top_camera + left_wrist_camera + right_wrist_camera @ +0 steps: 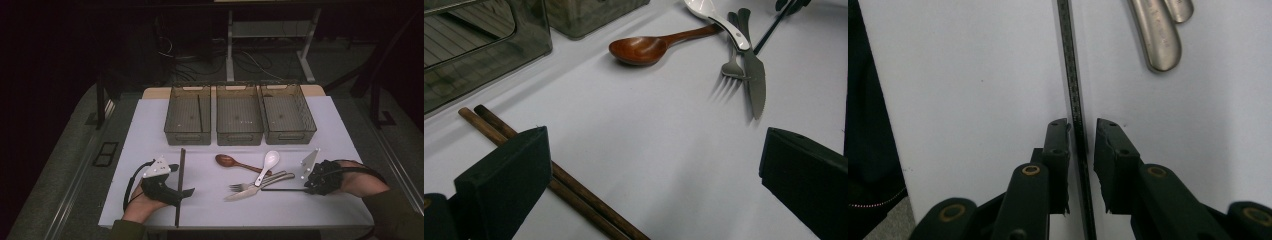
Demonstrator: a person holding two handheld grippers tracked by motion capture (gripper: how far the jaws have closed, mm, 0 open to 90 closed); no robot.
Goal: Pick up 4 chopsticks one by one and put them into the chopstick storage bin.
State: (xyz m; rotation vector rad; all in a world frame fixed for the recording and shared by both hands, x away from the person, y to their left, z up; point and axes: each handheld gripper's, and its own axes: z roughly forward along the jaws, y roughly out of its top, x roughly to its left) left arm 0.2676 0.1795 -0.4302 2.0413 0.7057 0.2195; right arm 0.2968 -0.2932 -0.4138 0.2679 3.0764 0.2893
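At the lower right of the high view, the right gripper (1082,130) had its jaws nearly closed around a thin black chopstick (1071,75) lying on the white table (150,130), not quite squeezing it, so pinching and lifting seemed next, while the left gripper (649,165) stood wide open, holding nothing
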